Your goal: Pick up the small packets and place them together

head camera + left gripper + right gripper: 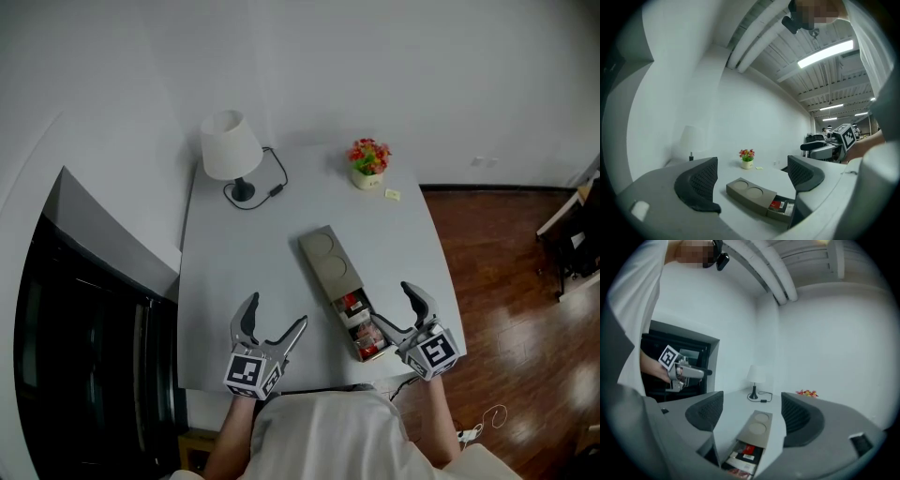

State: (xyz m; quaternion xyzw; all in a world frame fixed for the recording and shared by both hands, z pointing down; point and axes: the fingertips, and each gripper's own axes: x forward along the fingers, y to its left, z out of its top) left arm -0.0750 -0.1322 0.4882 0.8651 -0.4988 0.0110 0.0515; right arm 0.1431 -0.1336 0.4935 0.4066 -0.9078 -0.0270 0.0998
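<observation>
A: Pale grey tabletop [234, 281] is shown; where are the small red-and-white packets [361, 323] found?
B: They are lodged in the open end of the long grey-brown box [328, 261].
A: And the grippers?
B: The left gripper [277, 310] is held wide and empty left of that box; the right gripper [394, 305] is spread wide just beside its open end, nothing clasped.

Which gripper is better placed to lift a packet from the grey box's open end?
Right. The right gripper, fingers apart and empty, sits beside the grey box's open end, where the packets lie. The left gripper, also open, is farther away.
</observation>
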